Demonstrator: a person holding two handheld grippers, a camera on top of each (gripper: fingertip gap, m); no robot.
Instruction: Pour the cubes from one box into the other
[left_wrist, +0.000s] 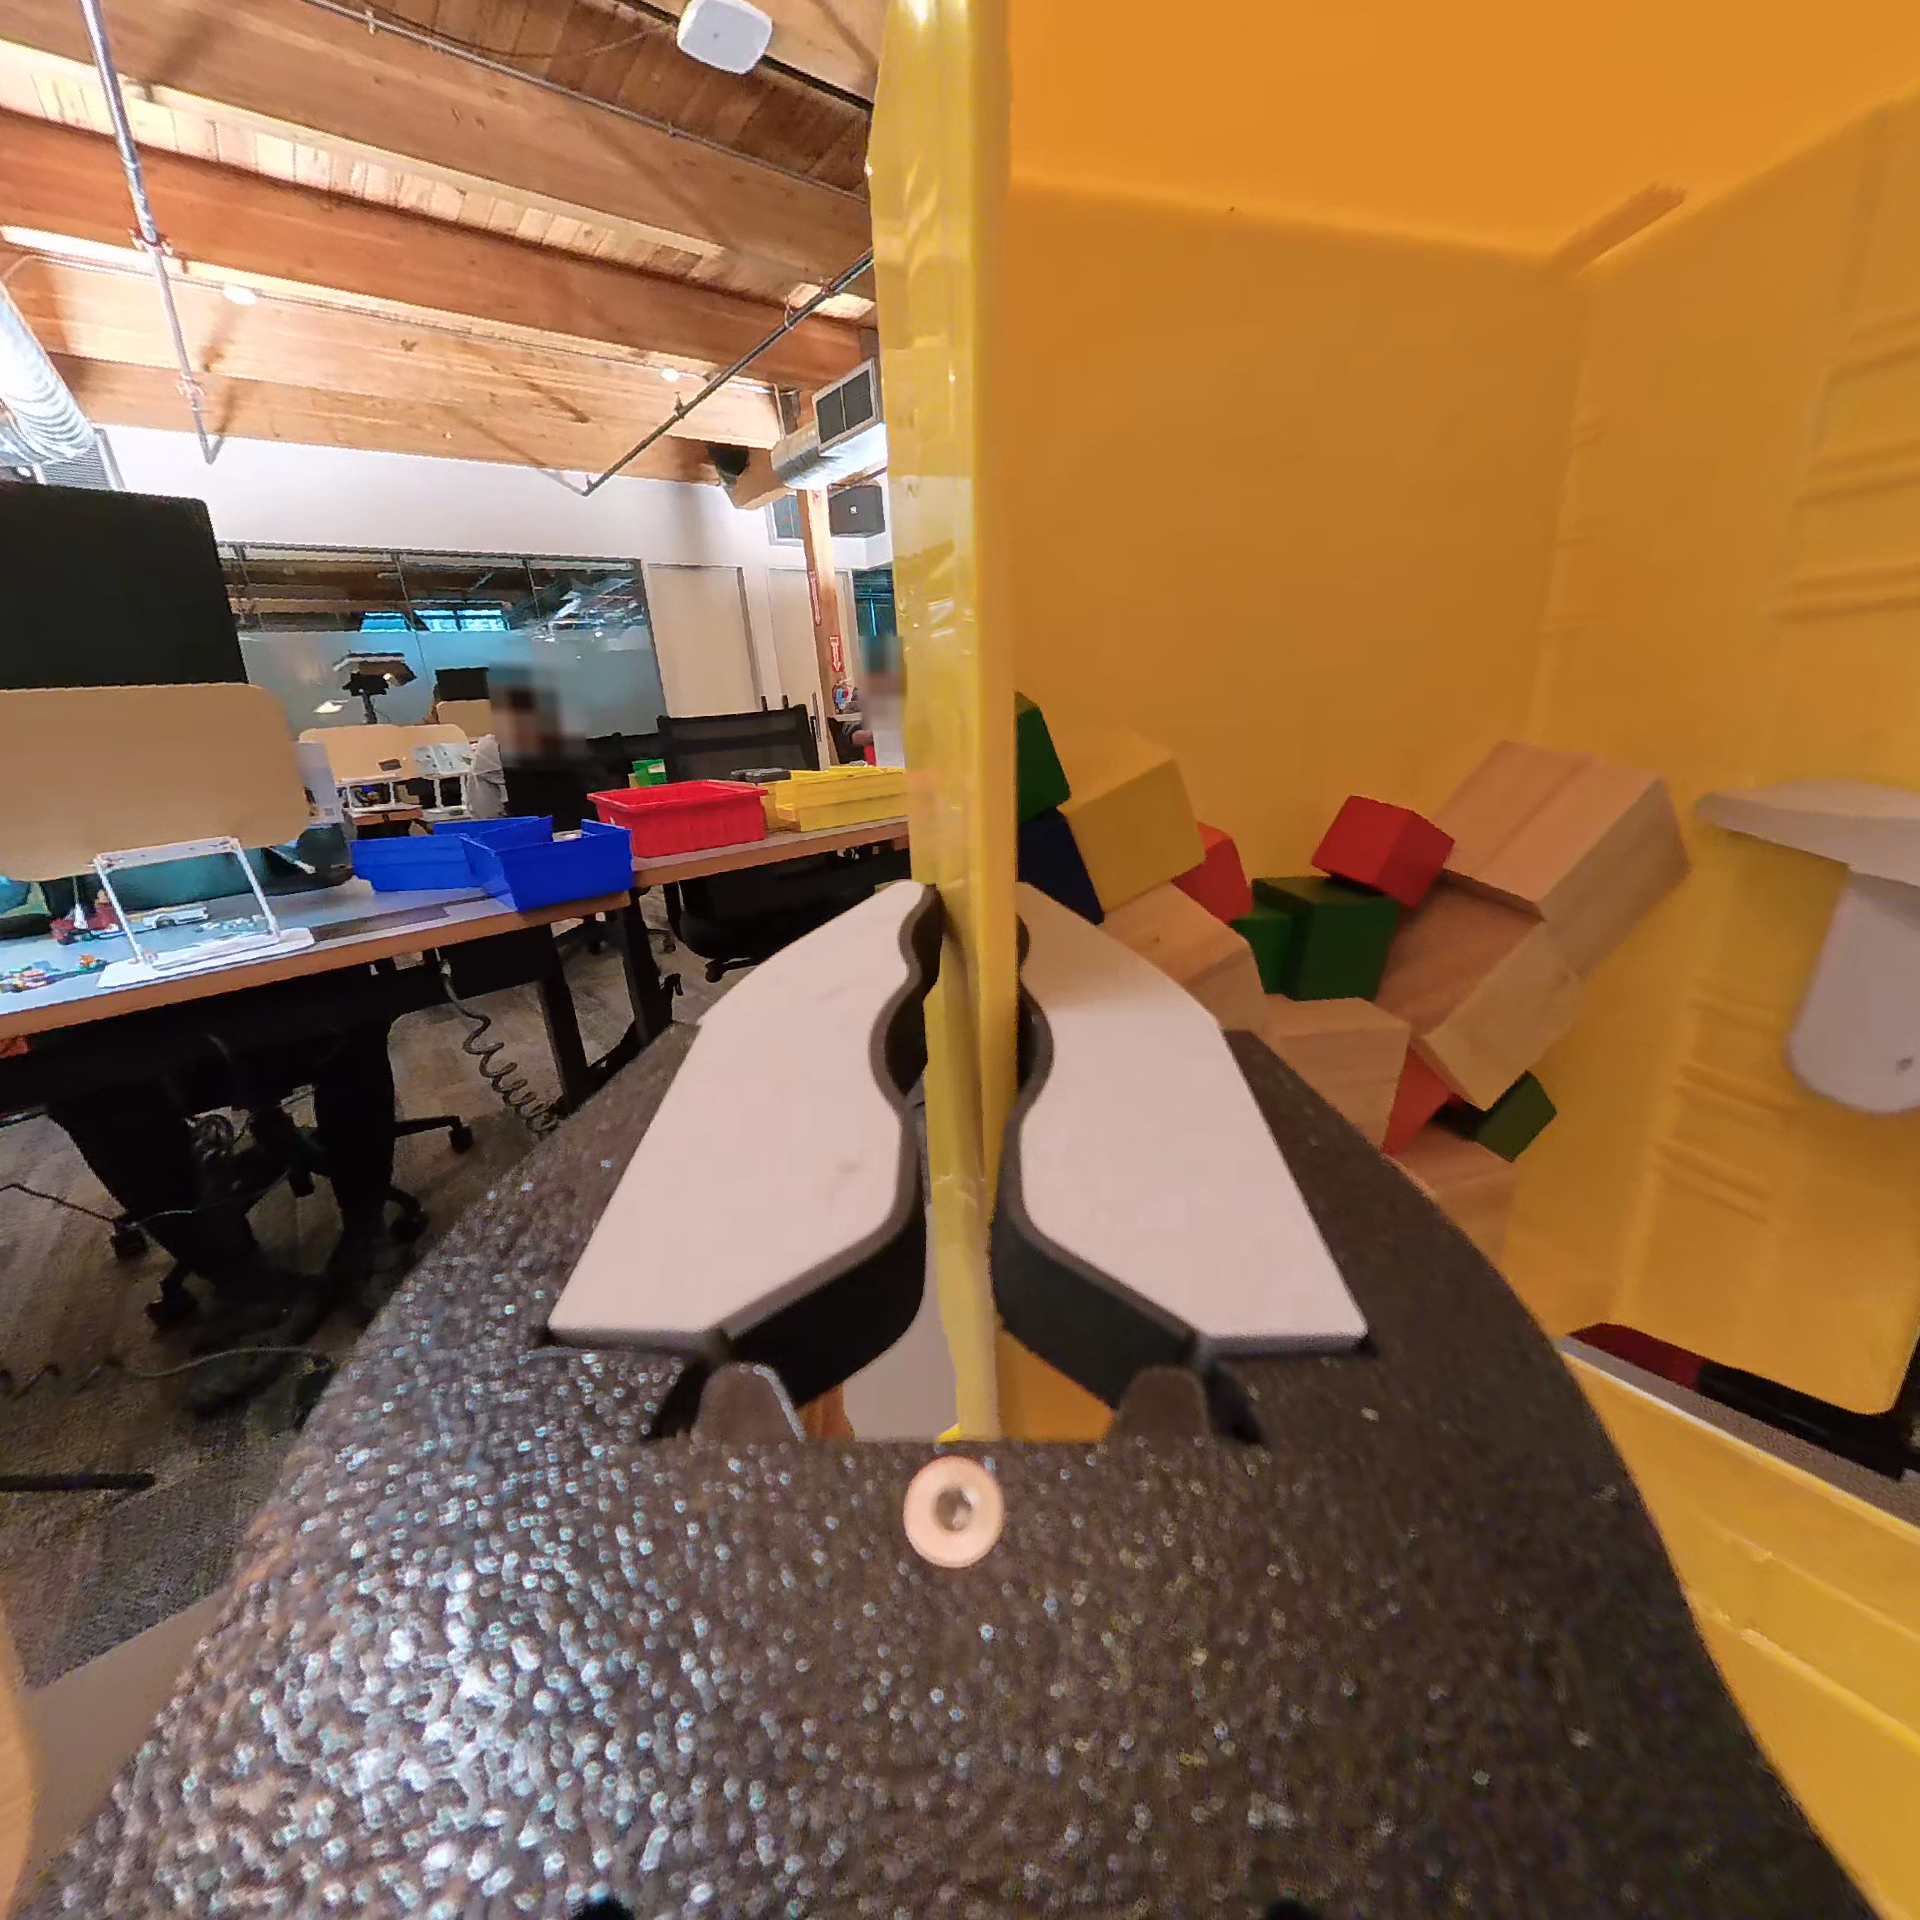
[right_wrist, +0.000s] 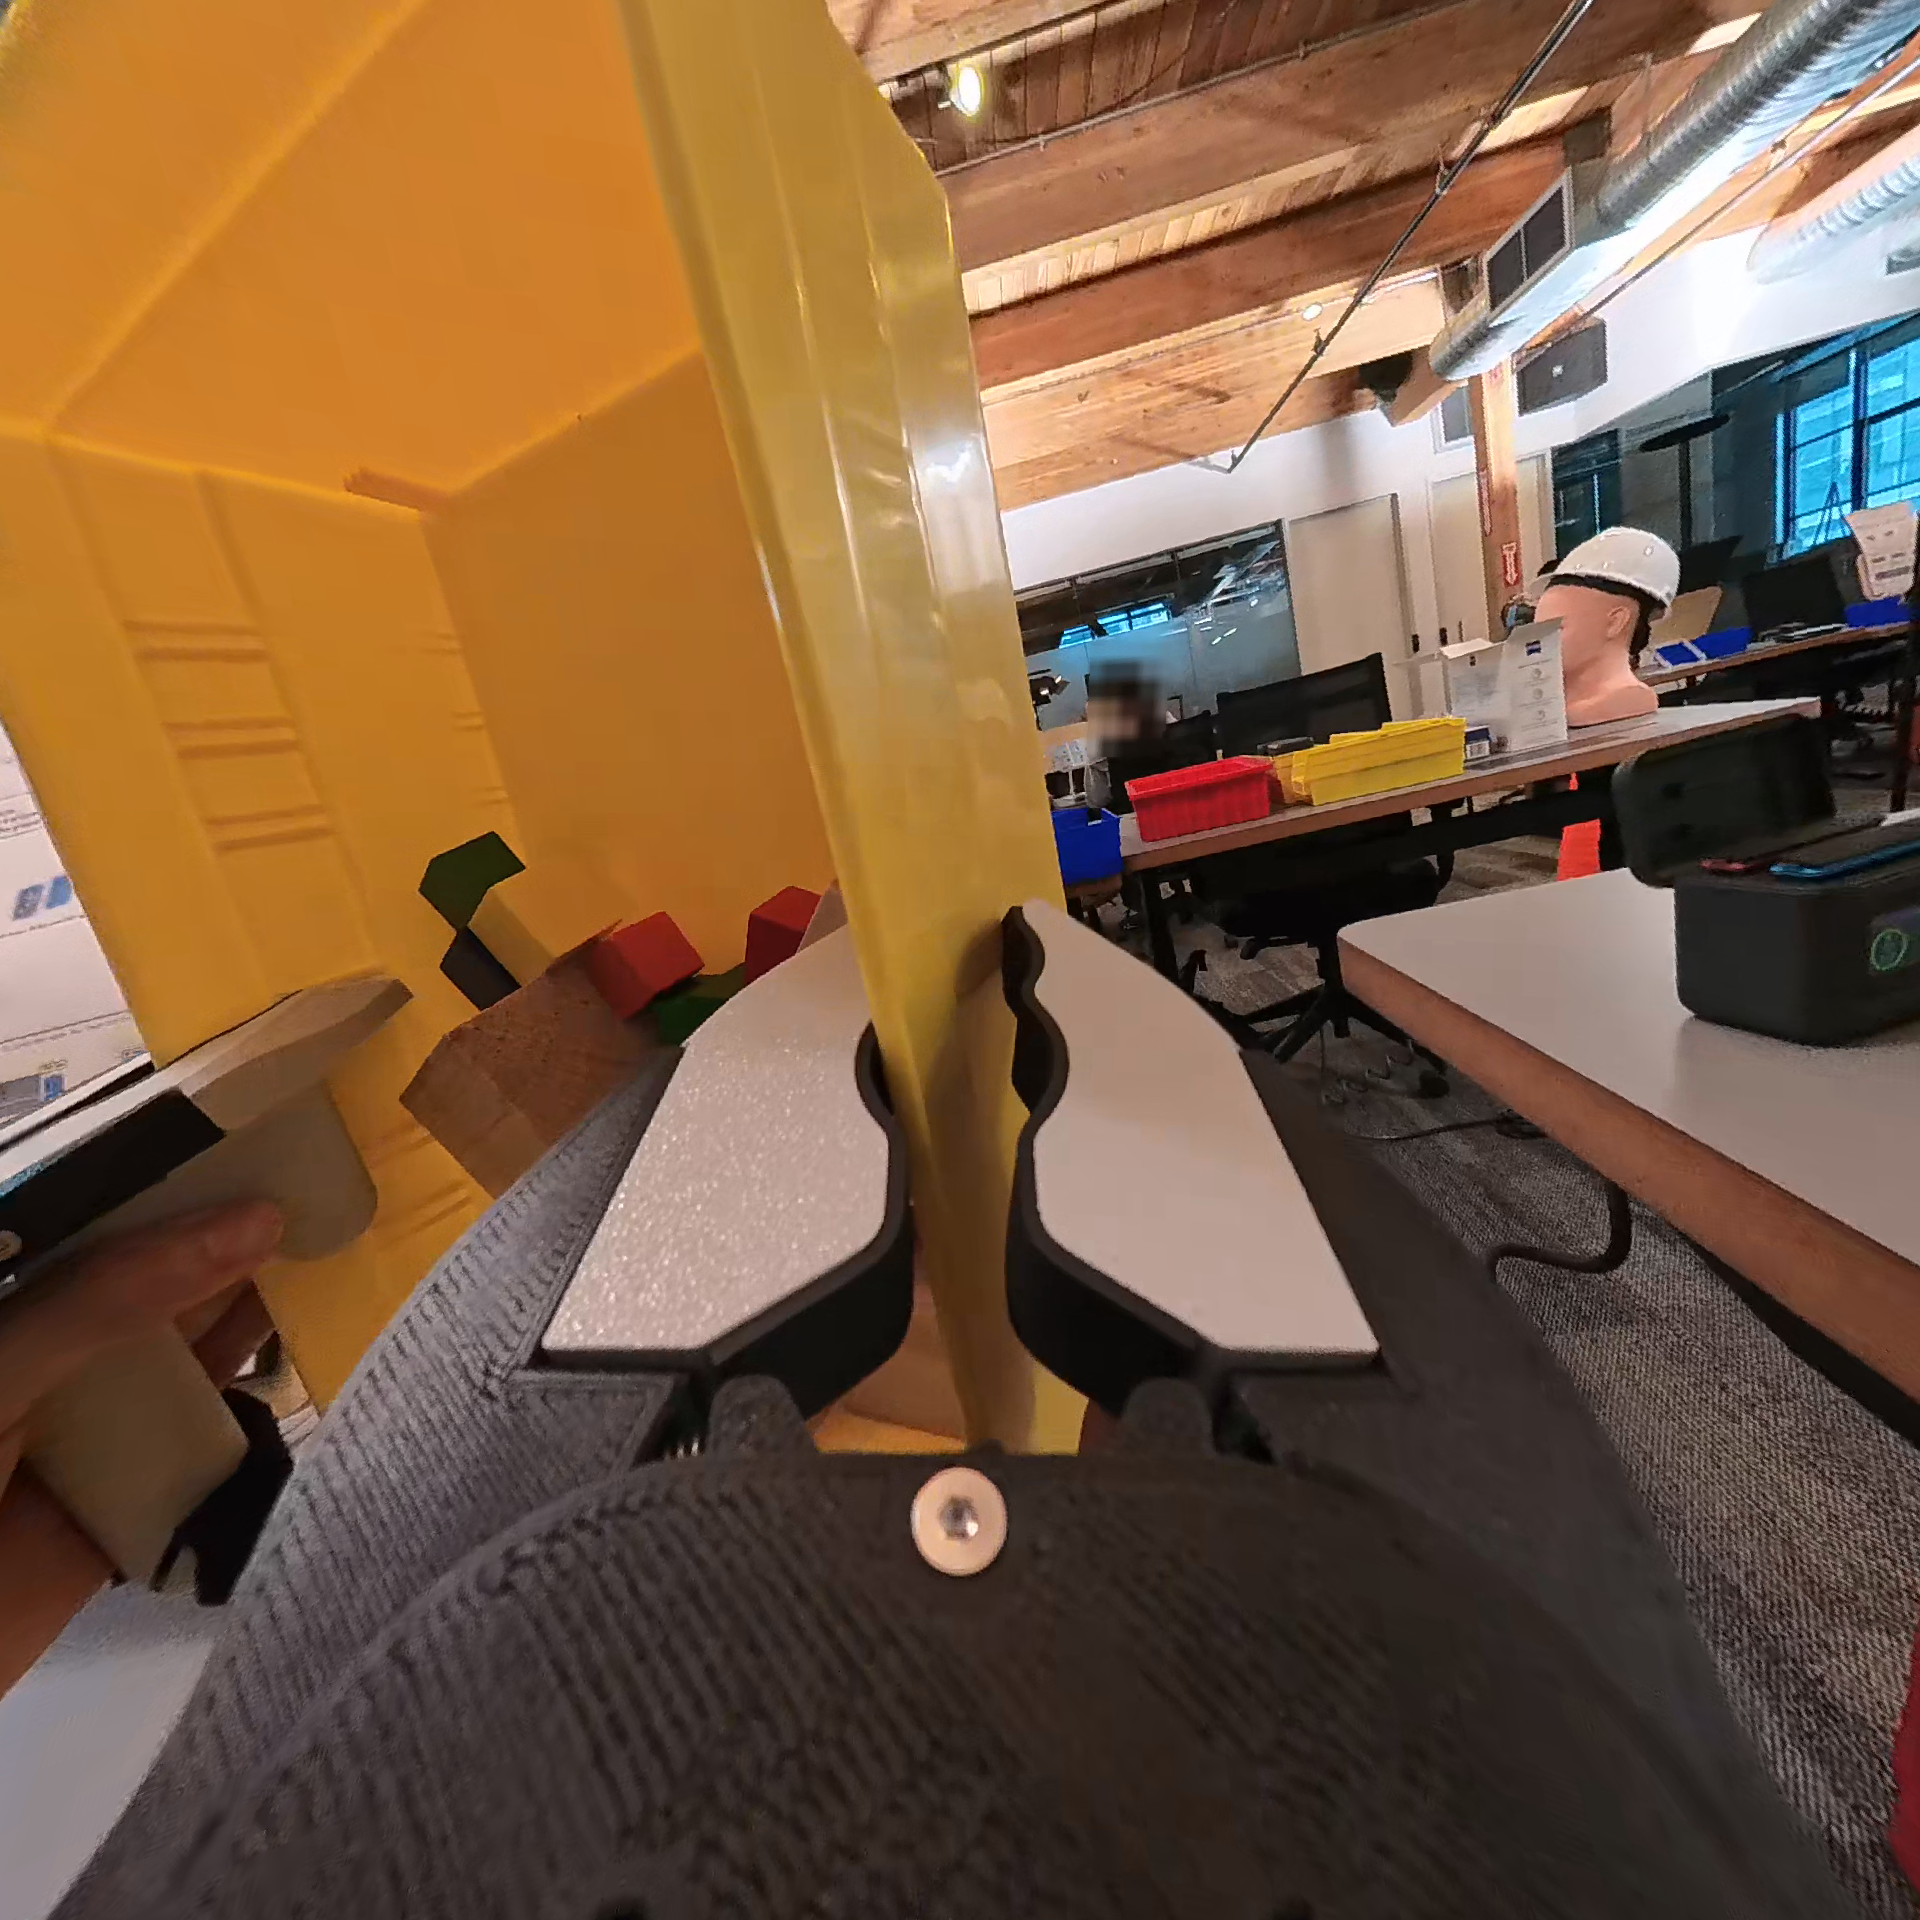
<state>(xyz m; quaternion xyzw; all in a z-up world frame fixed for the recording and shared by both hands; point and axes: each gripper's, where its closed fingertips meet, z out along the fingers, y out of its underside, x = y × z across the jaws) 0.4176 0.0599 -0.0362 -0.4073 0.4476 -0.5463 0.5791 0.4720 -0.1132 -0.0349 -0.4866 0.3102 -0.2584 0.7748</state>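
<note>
A yellow box (left_wrist: 1299, 520) is held up and tipped, its open inside facing both cameras. My left gripper (left_wrist: 977, 914) is shut on one side wall, one finger inside and one outside. My right gripper (right_wrist: 935, 935) is shut on the opposite wall (right_wrist: 883, 623) the same way. Wooden cubes (left_wrist: 1330, 925), red, green, yellow, blue and plain wood, lie heaped against the box's lower end; they also show in the right wrist view (right_wrist: 639, 961). The right gripper's finger (left_wrist: 1860, 987) shows on the far wall. A second yellow rim (left_wrist: 1766, 1558) lies below at lower right.
Behind, long desks carry a red bin (left_wrist: 681, 816), blue bins (left_wrist: 540, 862) and yellow bins (right_wrist: 1382, 758). A white table (right_wrist: 1662, 1039) with a black case (right_wrist: 1808, 935) stands at right. A mannequin head with a white helmet (right_wrist: 1605, 634) sits farther back. People sit at the desks.
</note>
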